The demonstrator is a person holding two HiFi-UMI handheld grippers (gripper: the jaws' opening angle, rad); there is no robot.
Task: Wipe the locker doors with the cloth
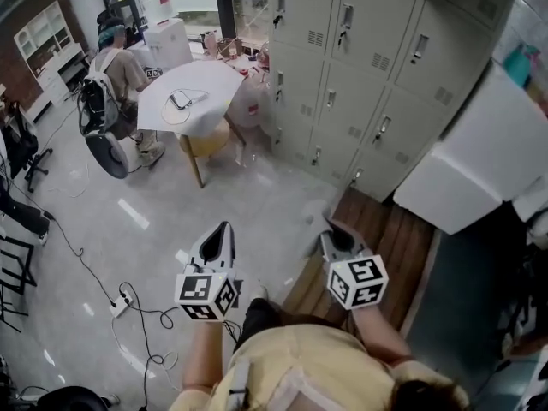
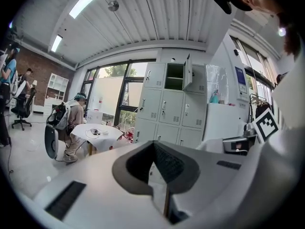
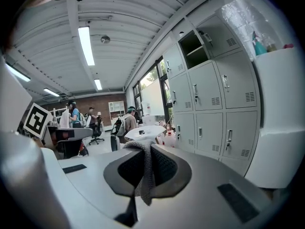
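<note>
Holding the left gripper (image 1: 224, 228) and the right gripper (image 1: 332, 228) side by side, low in front of the body, both pointing toward the lockers (image 1: 360, 84) and well apart from them. Pinching a grey knitted cloth (image 3: 142, 175) between the right gripper's jaws, one strip hanging down between the pads and a fold bunching over the top. Pressing the left gripper's jaws together with nothing between them. Showing one upper locker door (image 2: 189, 73) standing open, the others shut. Standing at a strip of wooden floor (image 1: 385, 238) before the lockers, beside a white cabinet (image 1: 479, 161). Noting a table (image 1: 193, 88) under a white cover left of the lockers, a person (image 1: 120, 71) sitting beside it.
</note>
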